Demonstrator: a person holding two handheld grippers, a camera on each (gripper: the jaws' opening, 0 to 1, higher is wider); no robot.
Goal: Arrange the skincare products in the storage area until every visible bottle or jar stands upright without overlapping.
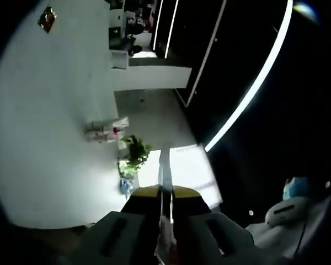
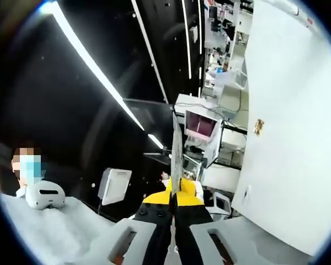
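The skincare products [image 1: 106, 131] lie left of the potted plant [image 1: 133, 153], well ahead of the left gripper [image 1: 164, 182], jaws together. The right gripper [image 2: 176, 160], jaws together, points elsewhere; the left is judged nearer.

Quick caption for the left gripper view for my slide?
Left gripper jaws closed together, rolled sideways, facing skincare bottles and a green plant by a white wall.

In the left gripper view, the broad white surface [image 1: 49, 165] lies mostly open on the left. Farther on, a cluster of small white bottles [image 1: 106, 131] and a green leafy plant [image 1: 134, 153] stand in the way.
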